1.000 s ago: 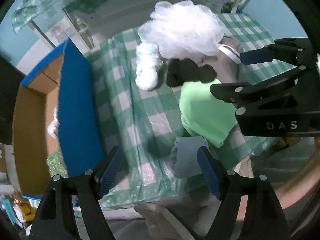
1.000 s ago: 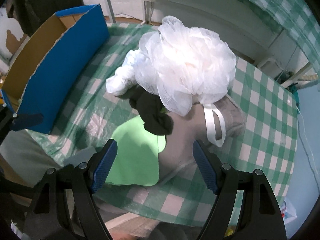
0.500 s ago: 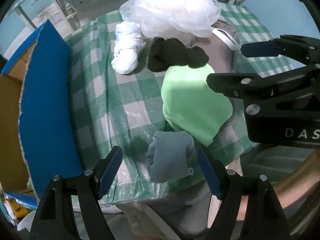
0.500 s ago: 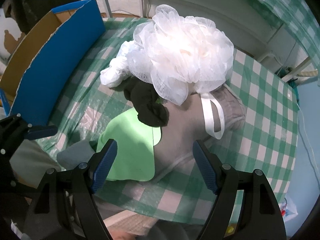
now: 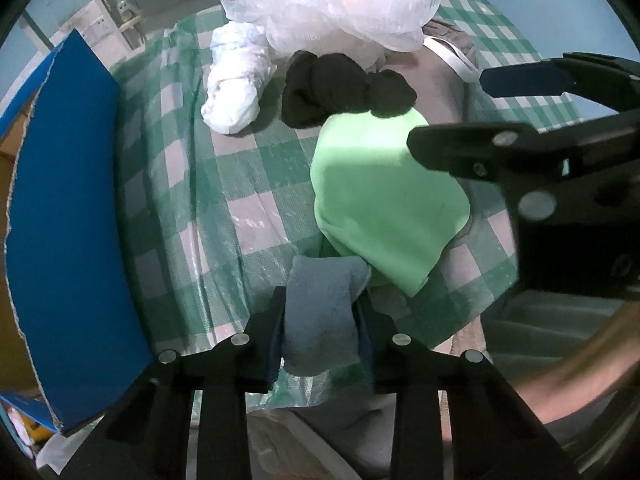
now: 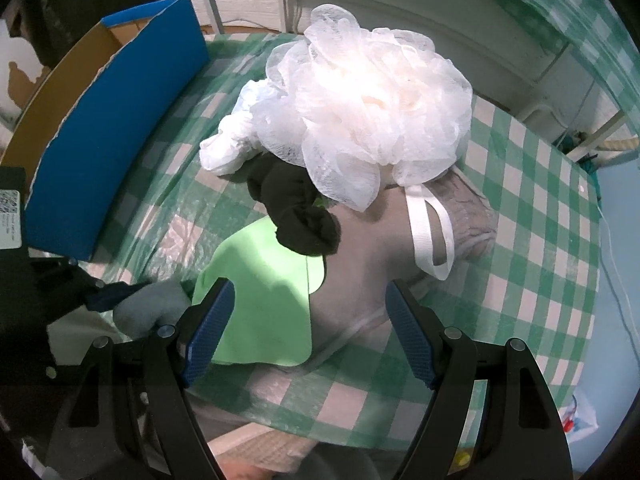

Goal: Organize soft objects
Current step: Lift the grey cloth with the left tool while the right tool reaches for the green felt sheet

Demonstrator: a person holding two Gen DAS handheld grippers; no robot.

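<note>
Left gripper (image 5: pixel 320 320) jaws closing on grey rolled cloth (image 5: pixel 322 316) at table's near edge, long axis along the fingers. Right gripper (image 6: pixel 308 332) spread, empty, hovering above green cloth (image 6: pixel 264 292).

Readable text: none in either wrist view.
White sticker (image 6: pixel 9 218) on the left gripper body, seen from the right wrist view: carries a small square code and fine print, too small and blurred to read.

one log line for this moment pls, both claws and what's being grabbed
left claw: closing on grey-blue sock at table edge | right claw: open, empty, over green cloth | blue box: left of pile
</note>
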